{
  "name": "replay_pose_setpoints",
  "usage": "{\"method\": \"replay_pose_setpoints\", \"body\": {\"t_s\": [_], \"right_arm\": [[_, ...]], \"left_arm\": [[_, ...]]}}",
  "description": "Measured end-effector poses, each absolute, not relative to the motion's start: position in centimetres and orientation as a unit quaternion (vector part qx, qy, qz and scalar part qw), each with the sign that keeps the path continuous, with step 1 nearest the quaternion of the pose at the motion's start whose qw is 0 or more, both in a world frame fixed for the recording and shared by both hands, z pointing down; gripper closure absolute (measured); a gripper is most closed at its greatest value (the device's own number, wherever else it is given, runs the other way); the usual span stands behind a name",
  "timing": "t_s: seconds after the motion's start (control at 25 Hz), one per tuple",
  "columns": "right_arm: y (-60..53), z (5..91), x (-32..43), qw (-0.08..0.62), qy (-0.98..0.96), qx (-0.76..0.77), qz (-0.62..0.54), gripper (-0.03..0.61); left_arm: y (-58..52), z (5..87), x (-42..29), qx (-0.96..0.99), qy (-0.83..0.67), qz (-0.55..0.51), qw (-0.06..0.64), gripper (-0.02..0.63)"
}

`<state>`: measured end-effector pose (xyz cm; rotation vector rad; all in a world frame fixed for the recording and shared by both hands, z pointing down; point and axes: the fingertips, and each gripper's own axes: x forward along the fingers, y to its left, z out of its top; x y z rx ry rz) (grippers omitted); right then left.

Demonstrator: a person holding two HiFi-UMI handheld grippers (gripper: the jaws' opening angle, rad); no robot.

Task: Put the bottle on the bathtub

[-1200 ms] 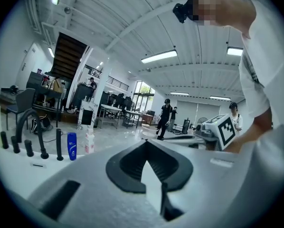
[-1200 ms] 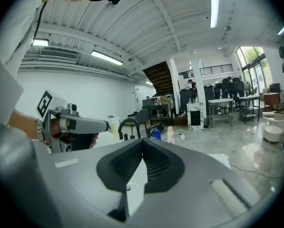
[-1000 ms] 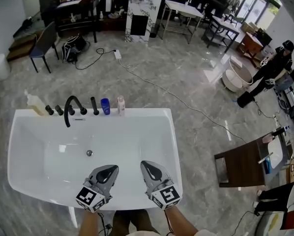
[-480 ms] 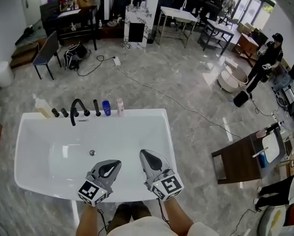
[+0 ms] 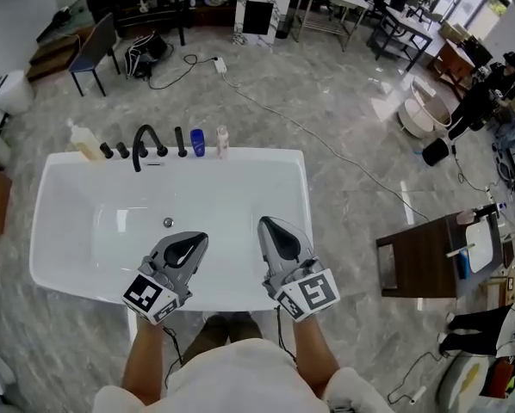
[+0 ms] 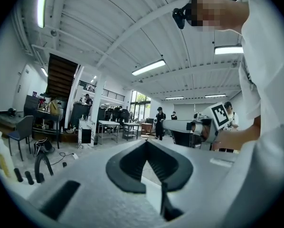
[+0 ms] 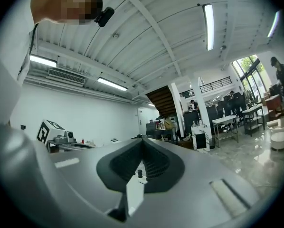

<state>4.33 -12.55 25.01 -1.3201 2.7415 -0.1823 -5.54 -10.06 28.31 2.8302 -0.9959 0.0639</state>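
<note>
Your left gripper and right gripper are held over the bathtub's near rim, each with its jaws closed tip to tip on nothing. A blue bottle and a pink bottle stand on the far rim, just right of the faucet.

Blue bottle too small to read, torso cut by bottom edge

Glossy white bathtub on polished grey marble-look floor.
</note>
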Motion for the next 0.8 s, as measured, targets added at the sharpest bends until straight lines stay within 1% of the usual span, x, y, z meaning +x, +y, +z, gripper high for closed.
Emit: {"method": "replay_pose_setpoints", "body": {"t_s": [0.2, 0.4, 0.52, 0.8], "right_arm": [[-12.2, 24.5, 4.6, 0.043, 0.901, -0.428, -0.063, 0.586], [-12.6, 23.4, 4.5, 0.041, 0.903, -0.427, -0.041, 0.586], [-12.4, 24.0, 4.0, 0.023, 0.906, -0.422, -0.039, 0.581], [-12.6, 25.6, 3.2, 0.013, 0.907, -0.417, -0.054, 0.580]], "left_arm": [[-9.6, 28.2, -6.1, 0.939, -0.337, 0.015, 0.073, 0.611], [-9.7, 28.2, -6.6, 0.936, -0.344, 0.006, 0.072, 0.611], [-9.4, 28.5, -6.6, 0.935, -0.346, 0.007, 0.077, 0.611], [-9.3, 29.1, -7.2, 0.932, -0.354, 0.021, 0.074, 0.611]]}}
